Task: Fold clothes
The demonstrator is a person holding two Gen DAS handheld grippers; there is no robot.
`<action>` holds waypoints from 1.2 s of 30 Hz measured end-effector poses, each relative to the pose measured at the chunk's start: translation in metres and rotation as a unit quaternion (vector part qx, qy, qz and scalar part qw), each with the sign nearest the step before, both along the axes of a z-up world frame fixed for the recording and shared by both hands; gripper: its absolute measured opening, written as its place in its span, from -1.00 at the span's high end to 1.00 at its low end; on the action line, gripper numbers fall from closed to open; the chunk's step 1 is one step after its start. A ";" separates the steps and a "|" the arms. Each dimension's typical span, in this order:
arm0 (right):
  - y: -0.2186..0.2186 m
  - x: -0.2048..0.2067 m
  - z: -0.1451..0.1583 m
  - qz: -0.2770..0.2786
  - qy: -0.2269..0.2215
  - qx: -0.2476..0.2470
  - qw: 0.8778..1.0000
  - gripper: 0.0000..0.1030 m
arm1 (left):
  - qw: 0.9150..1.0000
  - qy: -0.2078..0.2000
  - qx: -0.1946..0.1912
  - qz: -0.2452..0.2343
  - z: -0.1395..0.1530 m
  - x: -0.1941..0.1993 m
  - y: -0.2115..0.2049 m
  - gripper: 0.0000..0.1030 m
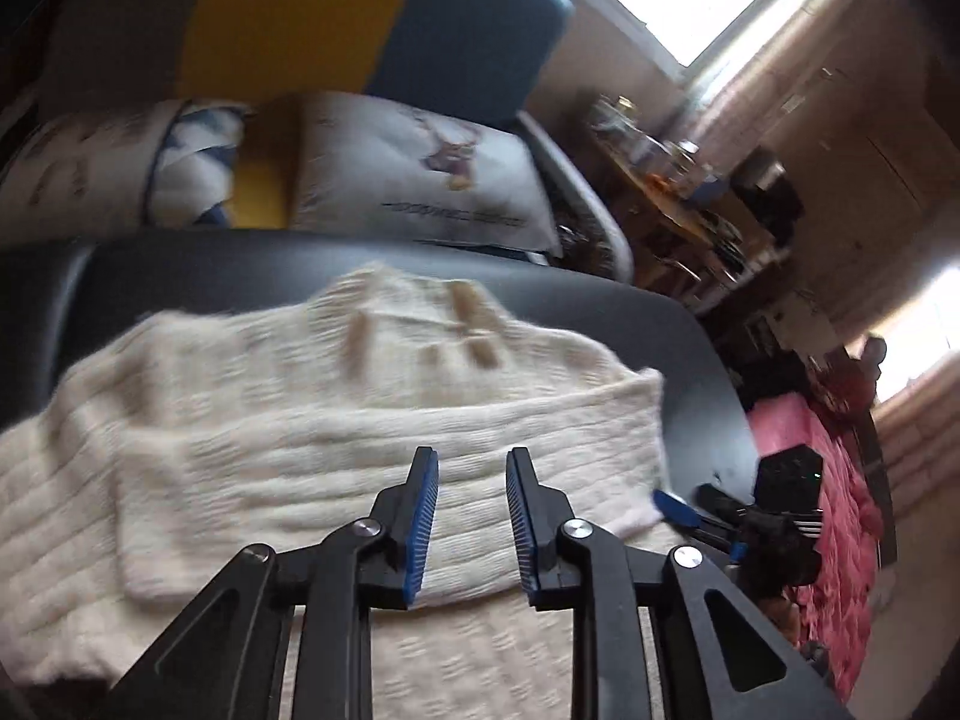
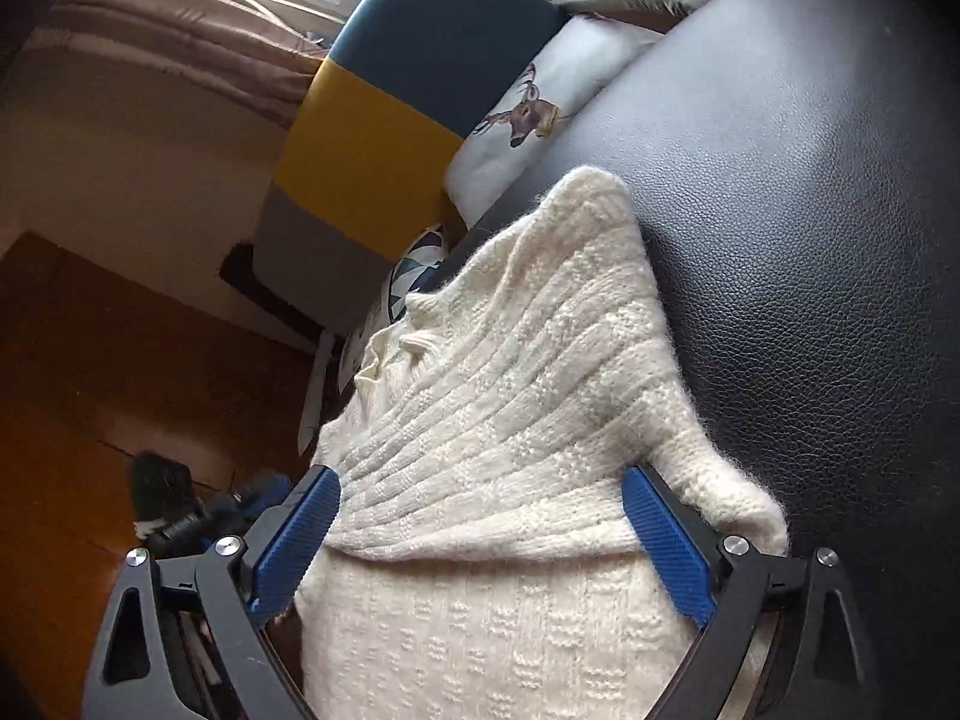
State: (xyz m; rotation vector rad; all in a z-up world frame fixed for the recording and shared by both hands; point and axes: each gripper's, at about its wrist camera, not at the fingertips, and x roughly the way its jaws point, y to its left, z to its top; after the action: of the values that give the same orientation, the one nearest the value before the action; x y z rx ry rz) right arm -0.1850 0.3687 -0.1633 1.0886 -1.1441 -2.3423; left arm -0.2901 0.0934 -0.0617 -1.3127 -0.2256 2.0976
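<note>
The black leather-grained tabletop carries the work. Behind it stands a chair with a backrest banded in grey, yellow and teal, and two printed cushions rest against it: a deer-print cushion and a blue-patterned cushion. Beyond the tabletop's right edge, in the left wrist view, a cluttered side shelf and a pink blanket are visible; detail there is blurred.

The cream knit sweater lies on the tabletop, partly folded, with one ribbed panel laid across the body. Its near hem hangs toward the tabletop's front edge.

Left claw: positioned above the folded panel, pointing down at it. The jaws stand partly spread. No fabric is between the blue pads; the knit shows behind them.

Right claw: jaws spread wide, straddling the folded knit panel. Fabric lies between the blue pads and meets them at both sides; the pads do not visibly press it. In the left wrist view this claw appears at the sweater's right edge.
</note>
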 end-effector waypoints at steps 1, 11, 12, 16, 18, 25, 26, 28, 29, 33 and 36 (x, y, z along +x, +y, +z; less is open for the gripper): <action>-0.004 0.002 0.000 0.008 0.008 0.015 1.000 -0.88 | 0.999 0.007 -0.006 -0.034 0.005 -0.003 0.028 0.53; -0.013 0.012 0.000 0.033 0.054 0.049 0.997 -0.88 | 0.965 0.018 -0.106 -0.238 -0.022 -0.038 0.213 0.46; -0.016 0.012 0.000 0.036 0.057 0.057 0.996 -0.88 | 0.962 0.017 -0.113 -0.246 -0.026 -0.042 0.218 0.45; -0.019 0.012 0.000 0.038 0.063 0.067 0.995 -0.88 | 0.951 0.011 -0.136 -0.277 -0.040 -0.055 0.236 0.41; -0.016 0.013 -0.002 0.037 0.068 0.058 0.995 -0.88 | 0.944 0.001 -0.141 -0.297 -0.046 -0.059 0.245 0.37; -0.016 0.014 -0.001 0.037 0.071 0.059 0.995 -0.89 | 0.931 -0.032 -0.145 -0.334 -0.064 -0.073 0.263 0.36; -0.016 0.014 -0.001 0.036 0.071 0.058 0.995 -0.89 | 0.929 -0.043 -0.143 -0.339 -0.068 -0.073 0.264 0.40; -0.017 0.015 -0.001 0.035 0.072 0.059 0.995 -0.89 | 0.928 -0.046 -0.133 -0.344 -0.069 -0.073 0.265 0.58; -0.017 0.015 -0.001 0.035 0.072 0.061 0.995 -0.89 | 0.932 -0.028 -0.121 -0.341 -0.064 -0.071 0.263 0.78; -0.018 0.016 -0.001 0.033 0.073 0.066 0.995 -0.89 | 0.944 0.027 -0.120 -0.307 -0.061 -0.072 0.254 0.89; -0.020 0.016 -0.001 0.032 0.073 0.070 0.994 -0.89 | 0.946 0.032 -0.154 -0.282 -0.082 -0.077 0.253 0.89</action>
State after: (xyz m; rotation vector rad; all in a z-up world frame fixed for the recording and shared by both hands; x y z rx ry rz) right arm -0.1690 0.3489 -0.1643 0.9658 -0.8925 -2.4360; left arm -0.3671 0.3466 -0.1437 -1.2850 0.4760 1.7119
